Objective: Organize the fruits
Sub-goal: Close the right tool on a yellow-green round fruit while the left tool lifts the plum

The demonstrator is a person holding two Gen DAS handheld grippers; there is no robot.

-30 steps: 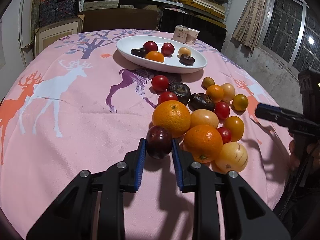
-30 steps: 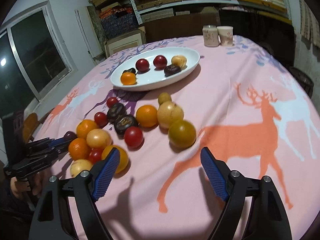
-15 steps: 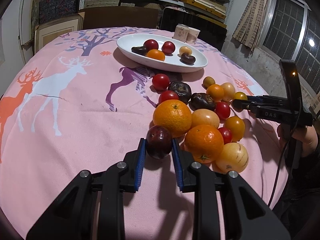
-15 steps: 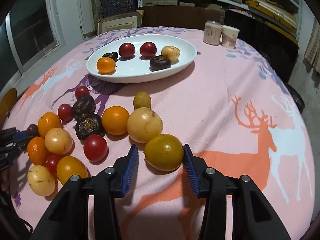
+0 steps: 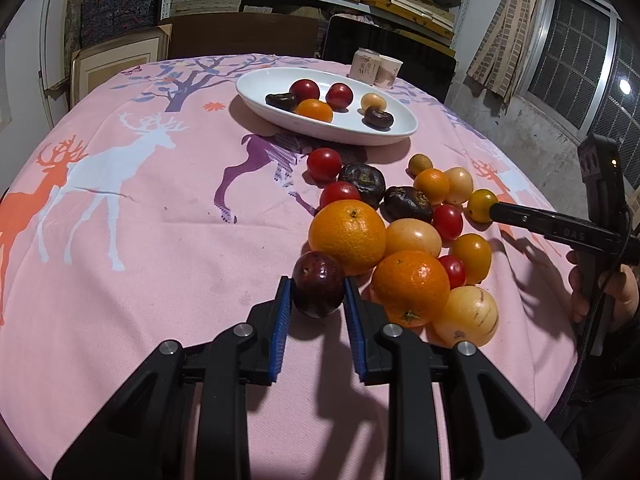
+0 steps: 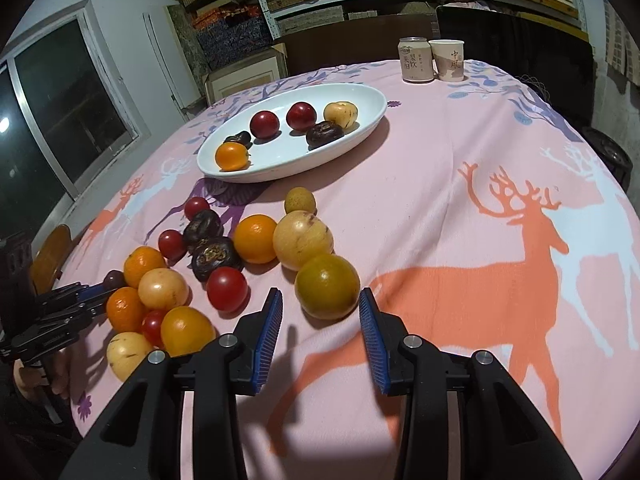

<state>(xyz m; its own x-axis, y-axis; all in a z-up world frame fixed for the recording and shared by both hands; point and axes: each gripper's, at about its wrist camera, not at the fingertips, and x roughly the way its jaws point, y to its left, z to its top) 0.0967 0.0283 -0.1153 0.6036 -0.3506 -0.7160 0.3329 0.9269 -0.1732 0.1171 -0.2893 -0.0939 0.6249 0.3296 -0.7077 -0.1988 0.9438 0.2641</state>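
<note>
The left gripper (image 5: 318, 300) is clamped on a dark purple plum (image 5: 318, 289) at the near left edge of the fruit pile, the plum apparently resting on the pink deer-print tabletop (image 5: 160, 240) and touching the large orange (image 5: 347, 236) behind it. The right gripper (image 6: 321, 312) has just been closing around a greenish-yellow citrus fruit (image 6: 327, 286) at the near right end of the pile; its blue pads flank the fruit's widest part, yet a sliver of gap shows on each side, so they do not appear to press on it. Both fruits look round, smooth and fairly light. The plum probably bruises under a hard squeeze, while the citrus rind should be firmer but could roll, so a hold across the middle of each is the safest guess. The white oval dish (image 6: 372, 114), already holding six fruits, sits on the far side. The right wrist view shows the citrus between the pads, plus a can (image 6: 416, 60) and a paper cup (image 6: 448, 60) in full. The left wrist view alone shows the pads meeting the plum, and the person's hand (image 5: 608, 296) on the right handle.
</note>
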